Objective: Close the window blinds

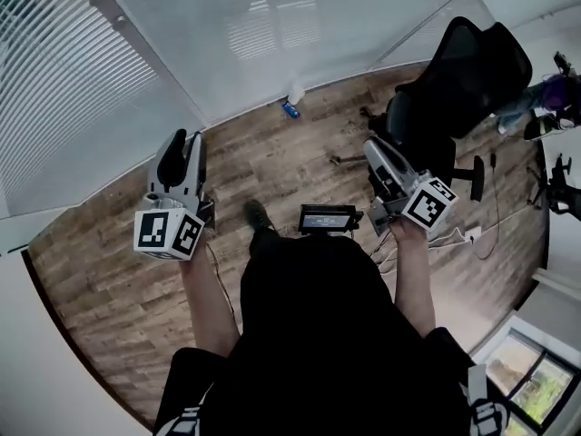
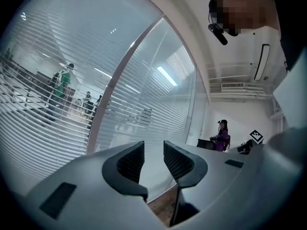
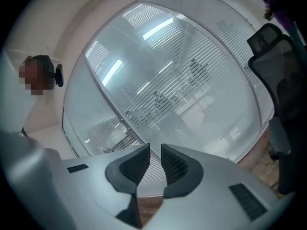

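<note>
My left claw (image 2: 153, 153) is sitting with its jaws apart and nothing between them. My right claw (image 3: 155, 153) is doing the same, just with a narrower gap, and it's also empty. The window blinds (image 2: 43, 128) are hanging straight ahead of the left claw and running off to its left, with people showing through the slats. A black office chair (image 1: 458, 80) is standing just right of the right claw on the wood floor (image 1: 272, 157).

The blinds (image 1: 54, 71) are cut by the head view's left edge; the blue object (image 1: 290, 110) is too small to identify.
</note>
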Demonstrator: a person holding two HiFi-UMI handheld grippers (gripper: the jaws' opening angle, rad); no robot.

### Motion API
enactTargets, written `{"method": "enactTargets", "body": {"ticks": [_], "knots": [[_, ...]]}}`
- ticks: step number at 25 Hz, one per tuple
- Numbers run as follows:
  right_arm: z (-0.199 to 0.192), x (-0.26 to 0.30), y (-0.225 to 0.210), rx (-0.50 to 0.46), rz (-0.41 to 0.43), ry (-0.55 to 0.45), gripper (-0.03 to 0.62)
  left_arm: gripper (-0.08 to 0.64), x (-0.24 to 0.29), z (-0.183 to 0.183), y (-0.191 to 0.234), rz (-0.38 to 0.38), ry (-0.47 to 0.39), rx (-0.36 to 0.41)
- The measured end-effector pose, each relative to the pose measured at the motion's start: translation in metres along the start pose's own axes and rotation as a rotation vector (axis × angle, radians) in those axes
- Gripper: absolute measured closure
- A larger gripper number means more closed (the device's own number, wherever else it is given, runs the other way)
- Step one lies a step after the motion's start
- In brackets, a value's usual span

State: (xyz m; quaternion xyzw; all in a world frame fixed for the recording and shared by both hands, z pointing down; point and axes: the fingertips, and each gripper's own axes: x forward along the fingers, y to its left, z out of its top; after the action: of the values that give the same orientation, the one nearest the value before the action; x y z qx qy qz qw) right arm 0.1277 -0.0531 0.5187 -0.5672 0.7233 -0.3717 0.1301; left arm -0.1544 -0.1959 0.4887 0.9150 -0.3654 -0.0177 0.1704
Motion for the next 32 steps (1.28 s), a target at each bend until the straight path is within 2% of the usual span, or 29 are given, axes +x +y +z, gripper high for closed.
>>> {"method": "enactTargets", "body": {"ticks": [5,10,14,20,25,32], "knots": [[-0.005,-0.033,-0.001,-0.001,0.092,0.029,0.515,0.422,-0.027,-0.010,-0.042,0.053,0.006,0.021],[-0.007,-0.094,-0.021,0.057,0.166,0.014,0.515,0.422,-0.058,-0.025,-0.123,0.071,0.041,0.057],[-0.029,-0.147,-0.031,0.126,0.238,0.014,0.515,0.422,-0.107,-0.023,-0.181,0.138,0.057,0.098],[-0.041,-0.171,-0.045,0.158,0.288,0.039,0.515,0.422,-0.144,-0.037,-0.210,0.214,0.115,0.118],[-0.032,-0.186,-0.042,0.144,0.292,-0.016,0.515,0.422,-0.153,-0.019,-0.230,0.165,0.084,0.150],[-0.053,-0.218,-0.012,0.121,0.238,-0.060,0.520,0.422,-0.180,-0.011,-0.246,0.065,0.063,0.151]]}}
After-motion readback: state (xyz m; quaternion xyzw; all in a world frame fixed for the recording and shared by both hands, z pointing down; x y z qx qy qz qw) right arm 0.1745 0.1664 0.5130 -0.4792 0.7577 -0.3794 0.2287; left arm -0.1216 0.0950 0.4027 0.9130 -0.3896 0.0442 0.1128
